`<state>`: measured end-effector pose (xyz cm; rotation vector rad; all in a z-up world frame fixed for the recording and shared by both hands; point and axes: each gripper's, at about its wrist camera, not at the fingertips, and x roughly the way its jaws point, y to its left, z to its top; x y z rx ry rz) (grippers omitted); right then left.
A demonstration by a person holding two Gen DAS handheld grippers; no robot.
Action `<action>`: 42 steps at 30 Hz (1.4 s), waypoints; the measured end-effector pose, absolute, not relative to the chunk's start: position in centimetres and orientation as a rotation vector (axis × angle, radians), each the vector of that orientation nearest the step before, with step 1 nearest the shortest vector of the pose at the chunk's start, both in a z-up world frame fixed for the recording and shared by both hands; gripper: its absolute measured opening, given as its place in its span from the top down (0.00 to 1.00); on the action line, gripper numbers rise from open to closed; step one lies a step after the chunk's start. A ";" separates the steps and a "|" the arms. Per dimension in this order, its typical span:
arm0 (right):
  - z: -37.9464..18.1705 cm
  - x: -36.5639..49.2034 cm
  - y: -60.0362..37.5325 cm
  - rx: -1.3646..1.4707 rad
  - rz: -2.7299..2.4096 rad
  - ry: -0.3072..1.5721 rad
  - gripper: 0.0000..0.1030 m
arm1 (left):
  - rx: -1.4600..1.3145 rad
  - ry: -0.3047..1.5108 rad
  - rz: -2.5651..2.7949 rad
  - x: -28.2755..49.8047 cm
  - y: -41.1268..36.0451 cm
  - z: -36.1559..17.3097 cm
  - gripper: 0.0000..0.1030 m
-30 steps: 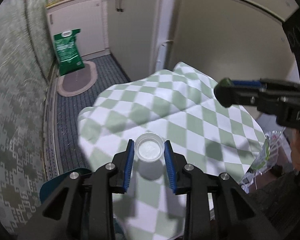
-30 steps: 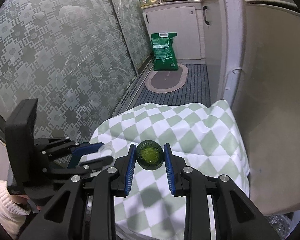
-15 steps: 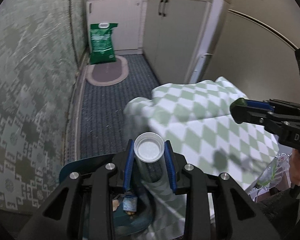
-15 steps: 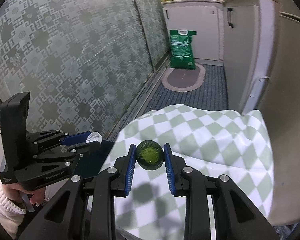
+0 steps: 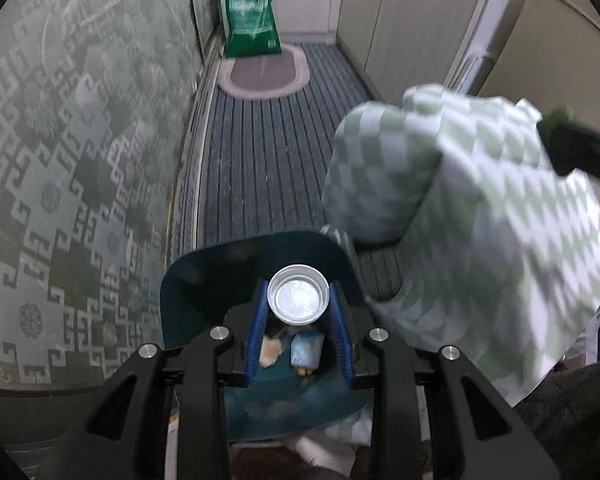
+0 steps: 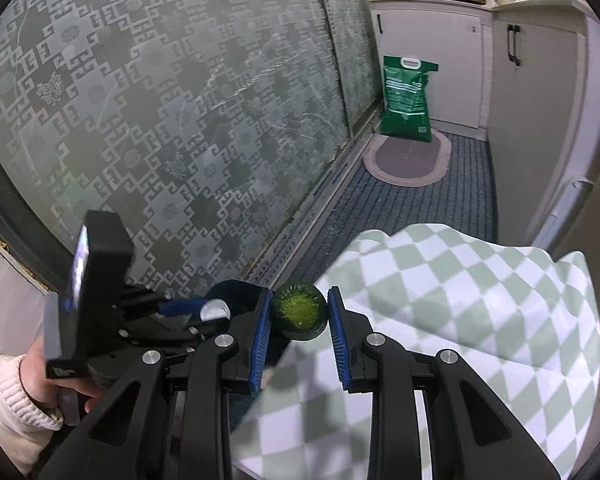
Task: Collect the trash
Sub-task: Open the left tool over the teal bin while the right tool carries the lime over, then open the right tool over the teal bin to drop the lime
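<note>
My left gripper (image 5: 298,312) points down over a teal bin (image 5: 188,292) and grips a clear bottle with a white cap (image 5: 298,294). Its jaws are opening, and the blue pads still touch the bottle. Scraps and a blue wrapper (image 5: 306,350) lie inside the bin. My right gripper (image 6: 299,316) is shut on a dark green round object (image 6: 298,310) at the left edge of the green-checked tablecloth (image 6: 460,300). The right wrist view also shows the left gripper (image 6: 204,312) with the white cap (image 6: 215,309) over the bin (image 6: 236,292). The right gripper's arm (image 5: 580,152) crosses the left view's right side.
A patterned frosted glass door (image 6: 160,120) runs along the left. Down the ribbed floor strip stand a green bag (image 6: 406,100) and an oval mat (image 6: 406,160), with pale cabinets (image 6: 532,100) on the right. A hand in a white knit sleeve (image 6: 16,396) holds the left gripper.
Both grippers moved left off the table. The left one tipped downward and now hangs over the teal bin with the capped bottle. The right one still carries the green object.
</note>
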<state>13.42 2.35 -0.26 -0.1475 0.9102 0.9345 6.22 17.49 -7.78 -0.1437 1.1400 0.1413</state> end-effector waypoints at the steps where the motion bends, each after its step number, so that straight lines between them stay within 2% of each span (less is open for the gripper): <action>1: -0.3 13.4 2.7 -0.150 0.941 0.910 0.73 | -0.144 1.152 0.141 6.2 17.6 -8.0 0.64; 6: -0.7 12.9 4.7 -0.176 0.965 0.921 0.73 | -0.143 1.162 0.158 5.7 18.1 -8.1 0.61; 17: -2.6 11.2 7.8 -0.280 1.043 1.002 0.73 | -0.245 1.029 0.240 3.5 21.1 -4.0 0.61; 35: -5.4 8.0 10.7 -0.425 1.116 1.077 0.72 | -0.221 0.824 0.318 1.2 22.0 0.2 0.61; 36: -5.5 8.0 10.7 -0.423 1.125 1.081 0.72 | -0.215 0.803 0.318 1.0 21.9 0.5 0.59; 38: -5.6 7.8 10.7 -0.416 1.137 1.086 0.62 | -0.216 0.770 0.313 0.5 21.8 1.1 0.49; 40: -5.2 7.7 10.3 -0.408 1.136 1.080 0.60 | -0.222 0.763 0.299 0.1 21.6 1.4 0.47; 42: -4.8 7.9 9.8 -0.395 1.135 1.077 0.54 | -0.214 0.760 0.289 -0.2 21.0 1.4 0.39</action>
